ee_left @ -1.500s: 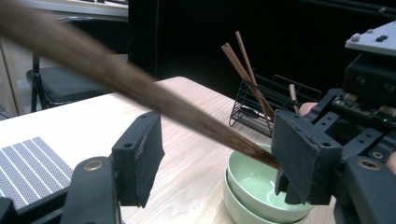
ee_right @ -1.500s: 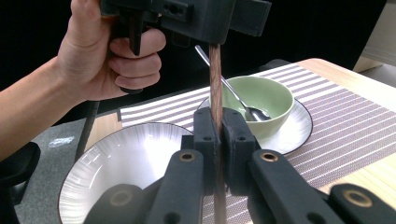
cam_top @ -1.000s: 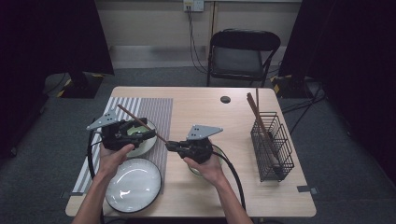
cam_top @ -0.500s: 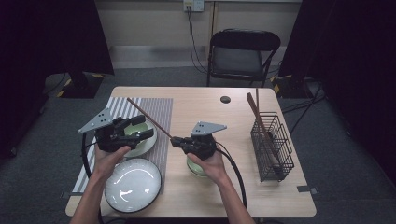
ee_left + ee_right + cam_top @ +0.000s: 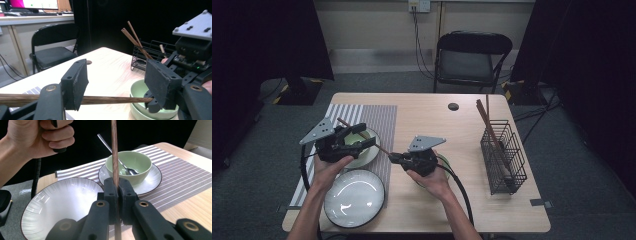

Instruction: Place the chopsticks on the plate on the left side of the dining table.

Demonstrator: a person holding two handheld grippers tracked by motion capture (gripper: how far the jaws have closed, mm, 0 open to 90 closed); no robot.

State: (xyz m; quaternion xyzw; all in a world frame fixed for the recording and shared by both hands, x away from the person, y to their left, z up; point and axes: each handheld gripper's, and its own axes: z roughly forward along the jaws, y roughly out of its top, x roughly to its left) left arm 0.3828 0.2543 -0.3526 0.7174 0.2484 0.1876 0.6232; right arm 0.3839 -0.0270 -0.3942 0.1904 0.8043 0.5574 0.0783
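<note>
A brown chopstick [image 5: 364, 137] slants over the striped placemat [image 5: 379, 120]. My right gripper [image 5: 393, 157] is shut on its near end. In the right gripper view the jaws [image 5: 116, 185] clamp the stick [image 5: 114, 150], which rises straight up. My left gripper [image 5: 359, 142] hovers over a green bowl [image 5: 362, 145] on its saucer. Its jaws [image 5: 117, 82] stand wide and have just been closing. The chopstick [image 5: 112, 100] crosses the gap between them and passes behind the left jaw, with neither pad pressing on it.
A large white plate [image 5: 354, 197] lies at the front left. The green bowl [image 5: 128, 163] on the saucer holds a spoon [image 5: 125, 168]. A second green bowl [image 5: 446, 165] sits under my right hand. A wire basket [image 5: 504, 155] with chopsticks [image 5: 484, 115] stands at the right.
Both hands have kept almost still. The chopstick has shifted only slightly between the two grippers.
</note>
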